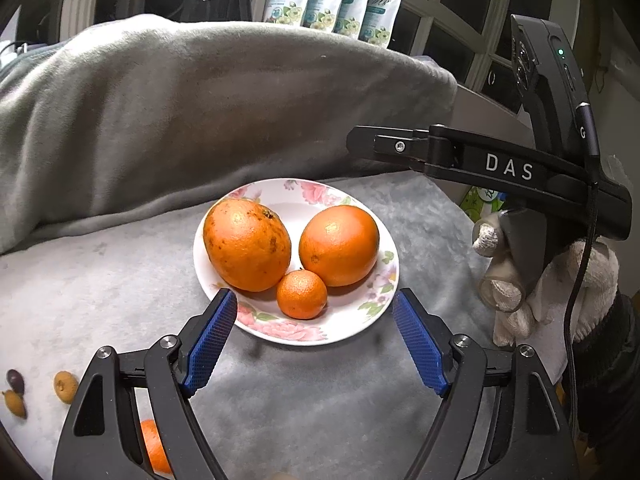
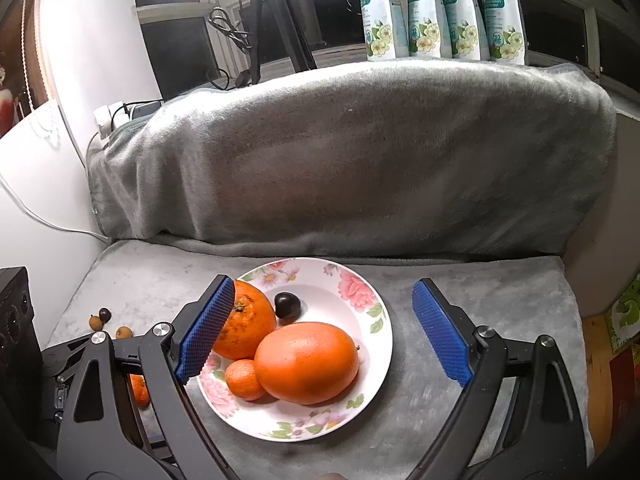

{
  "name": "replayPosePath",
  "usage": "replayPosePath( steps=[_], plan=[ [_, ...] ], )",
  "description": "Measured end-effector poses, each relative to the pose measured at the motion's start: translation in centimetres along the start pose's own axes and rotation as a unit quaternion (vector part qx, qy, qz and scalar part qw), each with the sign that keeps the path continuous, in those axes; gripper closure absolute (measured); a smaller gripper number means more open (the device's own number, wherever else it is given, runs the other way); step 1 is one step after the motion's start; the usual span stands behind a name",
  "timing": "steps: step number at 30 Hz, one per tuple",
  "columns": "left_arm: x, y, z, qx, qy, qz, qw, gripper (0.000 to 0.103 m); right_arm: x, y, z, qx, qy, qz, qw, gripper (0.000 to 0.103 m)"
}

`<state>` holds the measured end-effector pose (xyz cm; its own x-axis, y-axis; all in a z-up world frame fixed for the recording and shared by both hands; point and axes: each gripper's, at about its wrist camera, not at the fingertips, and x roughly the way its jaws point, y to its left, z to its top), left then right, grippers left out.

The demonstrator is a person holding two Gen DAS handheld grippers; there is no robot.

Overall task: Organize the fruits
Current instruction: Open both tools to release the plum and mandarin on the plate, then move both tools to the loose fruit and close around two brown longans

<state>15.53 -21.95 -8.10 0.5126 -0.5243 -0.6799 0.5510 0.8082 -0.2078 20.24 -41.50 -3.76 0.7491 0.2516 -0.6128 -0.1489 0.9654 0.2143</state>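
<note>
Now 3 oranges [image 1: 339, 245] on plate [image 1: 362, 312], just ahead of both hand-held grippers [image 1: 314, 316], jaws apart, empty.

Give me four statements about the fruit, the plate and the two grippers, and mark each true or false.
1. The floral plate holds three orange fruits and a dark fruit. True.
2. The left gripper is clamped on the small orange. False: its jaws stand open, holding nothing.
3. Small brown fruits lie on the grey cloth off the plate. True.
4. The right gripper is shut. False: it is open above the plate.
</note>
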Motion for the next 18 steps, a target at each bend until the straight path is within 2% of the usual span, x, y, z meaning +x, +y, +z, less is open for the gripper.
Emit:
replayPosePath(
  steps=[11,18],
  plan=[
    [-3.4,1.1,-0.7,-0.009,-0.022,0.011,0.9996,0.022,-2.6,1.9,0.0,-0.001,-0.019,0.006,1.0,0.01],
    [-5.0,3.0,-2.0,-0.028,-0.021,0.028,0.999,0.022,-3.4,4.2,-0.2,-0.015,-0.022,0.014,1.0,0.01]
  ],
)
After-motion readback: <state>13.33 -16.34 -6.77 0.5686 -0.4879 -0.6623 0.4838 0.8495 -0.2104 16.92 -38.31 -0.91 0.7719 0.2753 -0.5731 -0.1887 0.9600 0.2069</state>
